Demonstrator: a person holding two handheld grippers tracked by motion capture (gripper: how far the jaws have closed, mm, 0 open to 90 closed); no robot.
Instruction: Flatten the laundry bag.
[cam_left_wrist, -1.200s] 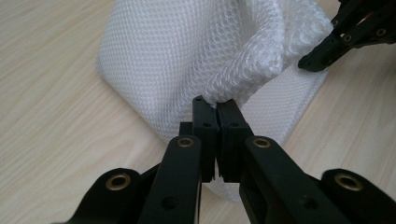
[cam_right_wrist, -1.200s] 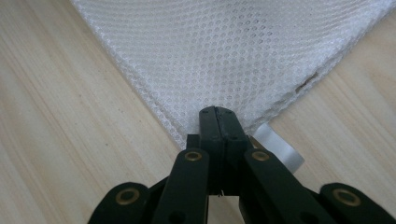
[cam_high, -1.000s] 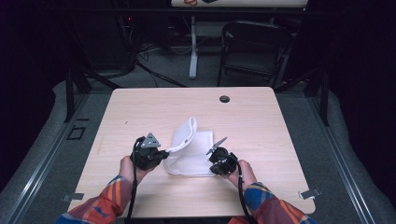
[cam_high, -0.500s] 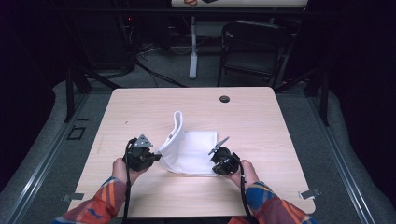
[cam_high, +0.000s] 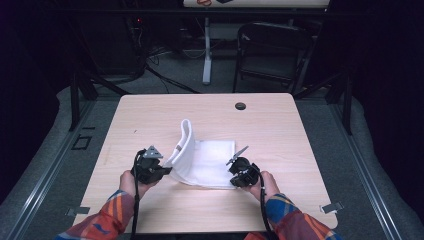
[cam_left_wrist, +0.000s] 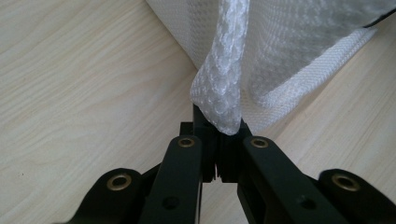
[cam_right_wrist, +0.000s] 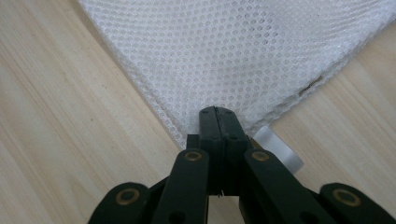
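A white mesh cloth (cam_high: 207, 162) is pinched at 2 corners by the closed left gripper (cam_left_wrist: 219, 135) and right gripper (cam_right_wrist: 218, 122), apparently for folding on the bench (cam_high: 280, 130).

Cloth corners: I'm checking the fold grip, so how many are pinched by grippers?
2. The left gripper pinches a lifted corner of the white mesh cloth; the right gripper pinches its near corner. Other corners lie free or hidden.

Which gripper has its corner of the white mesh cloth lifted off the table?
The left gripper: its pinched corner of the white mesh cloth rises in a raised fold, while the right gripper pins its corner flat on the light wooden table.
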